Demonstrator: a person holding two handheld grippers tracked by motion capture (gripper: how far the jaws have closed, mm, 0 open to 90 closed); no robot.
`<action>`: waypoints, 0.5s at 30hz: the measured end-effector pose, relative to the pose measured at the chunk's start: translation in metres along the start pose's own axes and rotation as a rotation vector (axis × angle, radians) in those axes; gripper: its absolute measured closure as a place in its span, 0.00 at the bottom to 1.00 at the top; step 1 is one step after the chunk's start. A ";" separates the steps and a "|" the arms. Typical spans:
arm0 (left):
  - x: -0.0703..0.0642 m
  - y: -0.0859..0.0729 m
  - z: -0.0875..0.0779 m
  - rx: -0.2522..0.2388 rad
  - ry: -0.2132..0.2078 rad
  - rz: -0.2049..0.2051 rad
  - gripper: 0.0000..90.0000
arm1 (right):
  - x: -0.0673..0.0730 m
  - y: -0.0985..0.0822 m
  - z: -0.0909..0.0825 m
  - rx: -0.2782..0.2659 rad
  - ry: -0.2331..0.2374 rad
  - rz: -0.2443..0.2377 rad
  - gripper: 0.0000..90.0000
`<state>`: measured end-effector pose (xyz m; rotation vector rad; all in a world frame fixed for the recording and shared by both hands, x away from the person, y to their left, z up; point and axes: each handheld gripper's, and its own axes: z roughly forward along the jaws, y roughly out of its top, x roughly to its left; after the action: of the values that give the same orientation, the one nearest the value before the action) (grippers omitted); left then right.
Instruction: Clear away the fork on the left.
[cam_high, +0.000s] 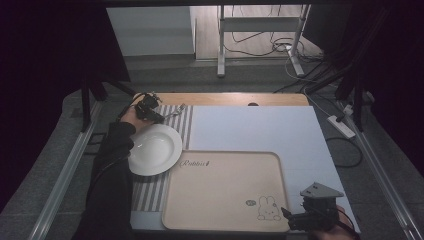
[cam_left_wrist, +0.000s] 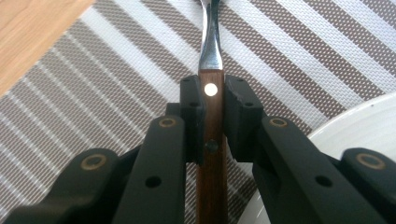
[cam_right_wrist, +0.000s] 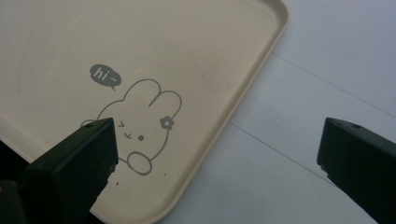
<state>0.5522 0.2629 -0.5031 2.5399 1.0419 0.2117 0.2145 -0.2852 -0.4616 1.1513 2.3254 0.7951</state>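
High view: the left gripper (cam_high: 148, 108) sits at the striped placemat (cam_high: 150, 192) beyond the white plate (cam_high: 155, 149) — its jaws too small to read. Left gripper view: it pinches a wooden-handled utensil (cam_left_wrist: 211, 140), likely a fork. Right gripper view: the right gripper (cam_right_wrist: 217, 154) is spread over the tray (cam_right_wrist: 187, 42) corner.

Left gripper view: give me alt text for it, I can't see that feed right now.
The left gripper is clamped on the brown wooden handle of a piece of cutlery whose steel neck runs away toward the top edge. Beneath lies a grey-and-white striped placemat, with the rim of a white plate at lower right and bare wooden table at upper left.
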 end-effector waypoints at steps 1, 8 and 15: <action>0.002 -0.002 -0.003 -0.009 -0.005 -0.018 0.87 | 0.000 0.000 0.000 0.001 0.000 0.000 0.00; 0.013 -0.014 -0.027 -0.046 0.002 -0.059 0.87 | 0.001 0.000 0.000 -0.001 -0.008 -0.002 0.00; 0.006 -0.025 -0.042 -0.071 -0.030 -0.062 0.87 | 0.000 0.000 -0.002 -0.017 -0.009 0.005 0.00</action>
<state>0.5290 0.2960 -0.4745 2.4364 1.0806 0.1898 0.2130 -0.2860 -0.4604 1.1514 2.3043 0.8083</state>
